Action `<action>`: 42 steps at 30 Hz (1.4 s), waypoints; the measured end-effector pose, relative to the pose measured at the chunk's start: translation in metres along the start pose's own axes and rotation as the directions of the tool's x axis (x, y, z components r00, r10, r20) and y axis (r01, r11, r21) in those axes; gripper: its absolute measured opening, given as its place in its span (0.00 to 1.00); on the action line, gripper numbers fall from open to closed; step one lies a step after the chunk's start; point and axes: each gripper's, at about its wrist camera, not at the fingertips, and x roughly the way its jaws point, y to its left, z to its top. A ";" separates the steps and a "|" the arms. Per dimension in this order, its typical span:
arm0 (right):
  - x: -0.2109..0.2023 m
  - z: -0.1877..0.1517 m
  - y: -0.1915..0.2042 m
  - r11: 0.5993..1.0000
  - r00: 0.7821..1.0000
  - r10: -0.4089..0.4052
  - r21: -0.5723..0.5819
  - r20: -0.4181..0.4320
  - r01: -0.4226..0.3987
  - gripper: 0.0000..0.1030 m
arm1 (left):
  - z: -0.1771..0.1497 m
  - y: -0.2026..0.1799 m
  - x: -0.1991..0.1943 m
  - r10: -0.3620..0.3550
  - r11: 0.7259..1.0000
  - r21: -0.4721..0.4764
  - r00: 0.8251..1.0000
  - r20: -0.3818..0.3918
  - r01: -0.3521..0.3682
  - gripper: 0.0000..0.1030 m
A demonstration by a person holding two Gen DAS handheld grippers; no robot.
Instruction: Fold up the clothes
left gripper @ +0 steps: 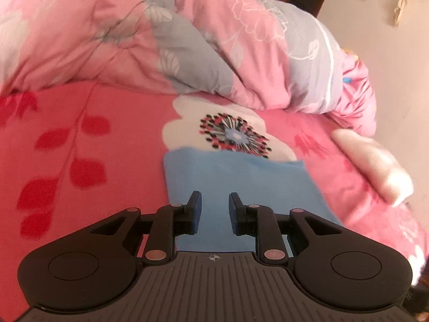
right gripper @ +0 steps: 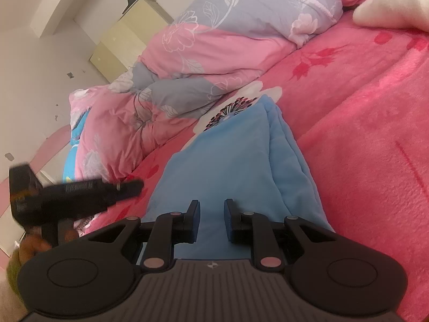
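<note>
A folded blue garment (left gripper: 241, 187) lies flat on the pink floral blanket (left gripper: 80, 147), just below its white flower motif (left gripper: 228, 131), with a heaped quilt (left gripper: 161, 40) beyond. Left: the left gripper (left gripper: 214, 209) hangs over the garment's near part, its jaws slightly parted with nothing between the pads. Right: the right gripper (right gripper: 211, 220) is likewise held a little open and empty above the cloth, whose layered edges (right gripper: 284, 145) run along its right side. For a neat next fold, both near corners are best pinched together through all layers, then carried evenly toward the far edge.
</note>
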 end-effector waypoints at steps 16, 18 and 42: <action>0.001 0.001 -0.002 1.000 1.000 0.010 0.004 0.001 -0.010 0.20 | 0.028 0.005 0.070 0.082 0.997 -0.001 0.995 -0.055 -0.082 0.21; 0.001 0.001 -0.003 1.000 1.000 0.011 0.005 0.002 -0.011 0.20 | 0.026 0.003 0.070 0.093 0.995 0.026 0.995 -0.045 -0.092 0.21; -0.005 0.009 -0.006 0.997 0.998 0.031 0.066 -0.050 -0.028 0.23 | 0.025 -0.007 -0.001 0.174 0.985 0.007 0.985 -0.017 -0.174 0.33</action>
